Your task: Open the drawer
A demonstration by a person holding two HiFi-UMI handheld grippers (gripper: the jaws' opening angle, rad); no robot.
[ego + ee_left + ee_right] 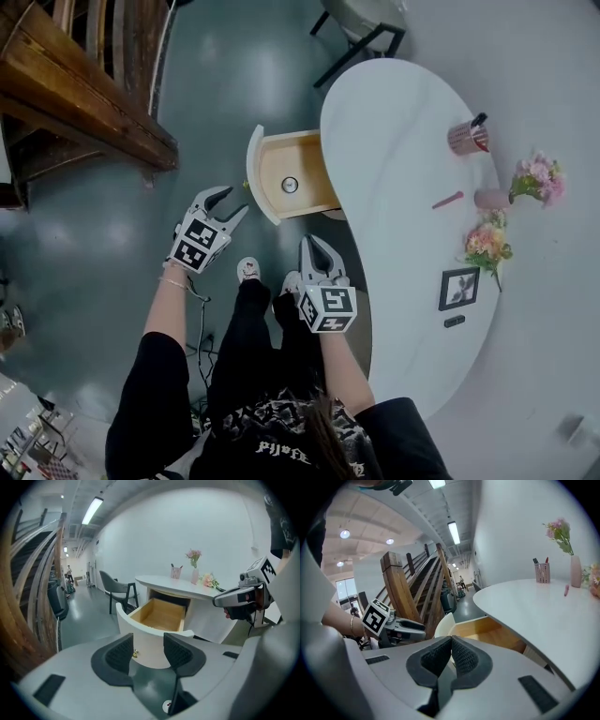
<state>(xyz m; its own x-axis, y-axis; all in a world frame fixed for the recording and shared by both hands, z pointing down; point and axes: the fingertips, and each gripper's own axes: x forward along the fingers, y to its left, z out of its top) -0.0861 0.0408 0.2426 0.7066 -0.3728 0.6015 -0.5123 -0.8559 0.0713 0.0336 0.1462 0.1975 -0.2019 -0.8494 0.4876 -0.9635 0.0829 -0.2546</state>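
Already open: drawer (309, 155) sticks out from the curved end of the white desk (394, 206), over the grey floor (234, 84). Wooden inside, white curved front (150, 641), small brass knob (135, 654) on the front. One small round thing (290, 185) lies on the drawer bottom; can't tell what it is.

Left tongs (232, 202) are held in the air just short of the drawer front, not touching it. Jaws wide apart, nothing between the pads (120, 654); the drawer front shows beyond the gap. Left tongs point down at a slant toward the drawer.

Right tongs (312, 246) are held near the desk edge, beside the person's leg and apart from the drawer. Jaws closed pad to pad, gripping nothing (451, 656).

On the desk, well away from the drawer: pen cup (466, 138), pink vase (490, 198) with flowers (539, 178), a bouquet (487, 242), a small framed picture (459, 288). Chair (361, 33) stands past the desk's far end. Wooden stairs (84, 84) to the left.
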